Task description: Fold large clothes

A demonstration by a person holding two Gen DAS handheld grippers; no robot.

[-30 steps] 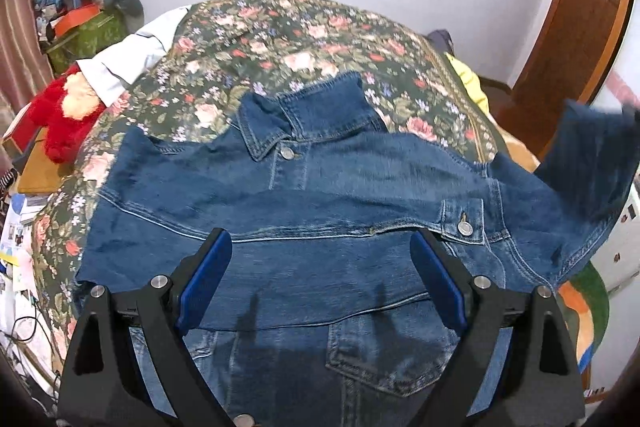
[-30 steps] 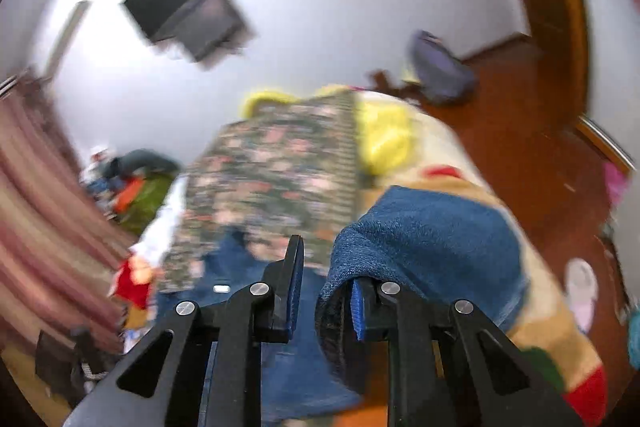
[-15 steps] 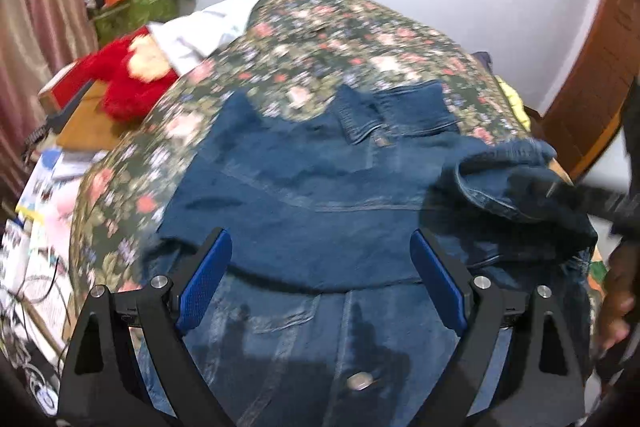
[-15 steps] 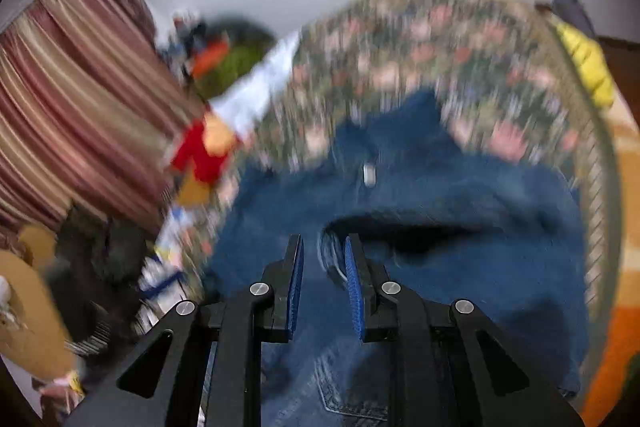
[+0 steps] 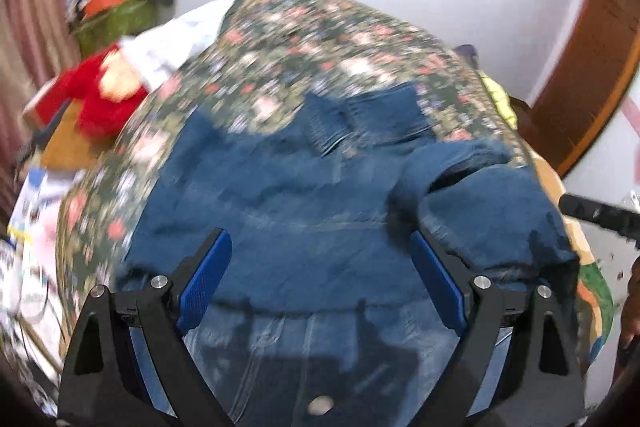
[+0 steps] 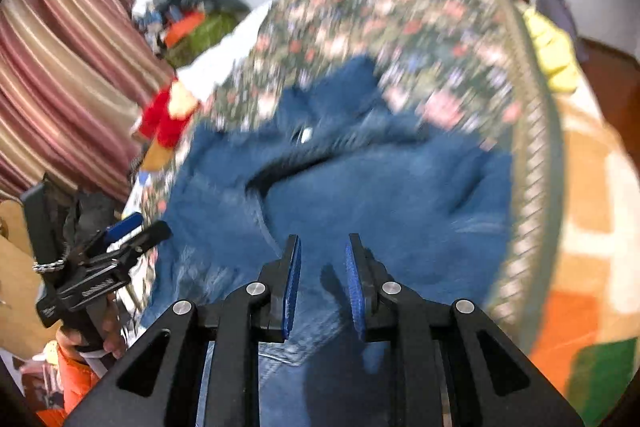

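Note:
A blue denim jacket (image 5: 288, 211) lies front up on the floral bedspread, collar toward the far wall; it also shows in the right wrist view (image 6: 384, 195). Its right sleeve (image 5: 480, 211) lies folded across the chest. My left gripper (image 5: 320, 263) is wide open and empty above the jacket's lower half. My right gripper (image 6: 322, 259) is partly open with nothing between the pads, above the folded sleeve. The left gripper also shows at the left edge of the right wrist view (image 6: 132, 231).
The floral bedspread (image 5: 320, 39) covers the bed. A red plush toy (image 5: 100, 95) and a cluttered pile (image 5: 112, 3) sit left of the bed. Striped curtains (image 6: 60, 59) hang on the left. A wooden door (image 5: 592, 59) stands on the right.
My right gripper carried the sleeve over the jacket's chest, let it go and opened. My left gripper stayed open and drifted slightly over the jacket.

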